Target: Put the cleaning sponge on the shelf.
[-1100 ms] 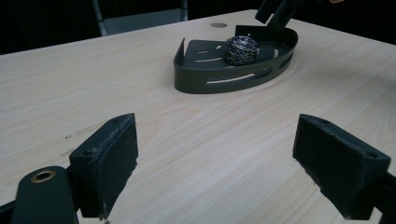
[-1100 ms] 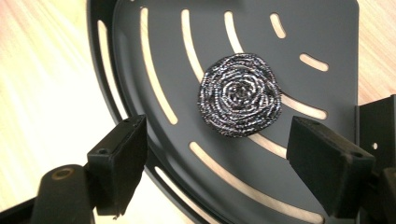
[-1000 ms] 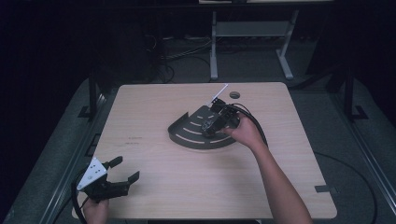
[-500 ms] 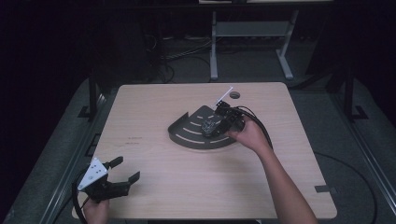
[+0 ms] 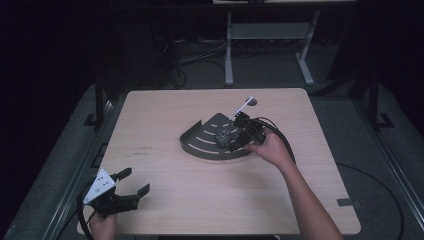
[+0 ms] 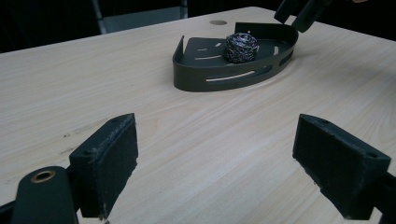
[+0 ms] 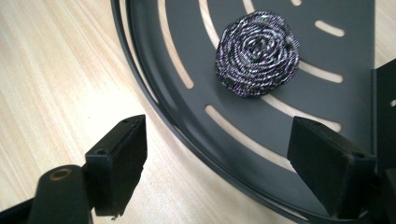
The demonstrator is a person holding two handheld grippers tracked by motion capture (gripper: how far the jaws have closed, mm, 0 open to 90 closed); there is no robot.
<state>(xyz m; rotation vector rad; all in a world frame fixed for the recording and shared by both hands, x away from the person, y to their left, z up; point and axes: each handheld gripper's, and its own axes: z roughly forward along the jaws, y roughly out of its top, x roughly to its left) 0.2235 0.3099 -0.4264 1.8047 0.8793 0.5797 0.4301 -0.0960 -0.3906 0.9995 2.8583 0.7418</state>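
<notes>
shift since a second ago: right gripper [image 5: 235,141] pulled back toward the curved rim of the dark grey quarter-round slotted metal tray [image 5: 196,143], white stick-like piece at the far corner less raised than before. round coiled steel-wool scourer [image 5: 223,135] unchanged, sitting free on the tray floor near the middle. likely meaning: scourer placed, release done, retreat under way, or a re-approach for a grab; cannot tell which.

left to right:
left gripper [image 5: 131,183] at near-left table corner, jaws wide apart, nothing between them, well apart from tray; no change.
light wood-grain laminate table [image 5: 165,115], matte, flat.
tray: thin sheet metal, low upright wall, long curved slots showing wood beneath, straight back wall.
scourer [image 7: 257,54]: tight spiral of shiny wire, springy, rough, slightly domed.
right gripper [image 7: 233,163]: jaws spread wide, empty, straddling tray rim, scourer just ahead. foam-like black pads [image 7: 122,161], coarse.
</notes>
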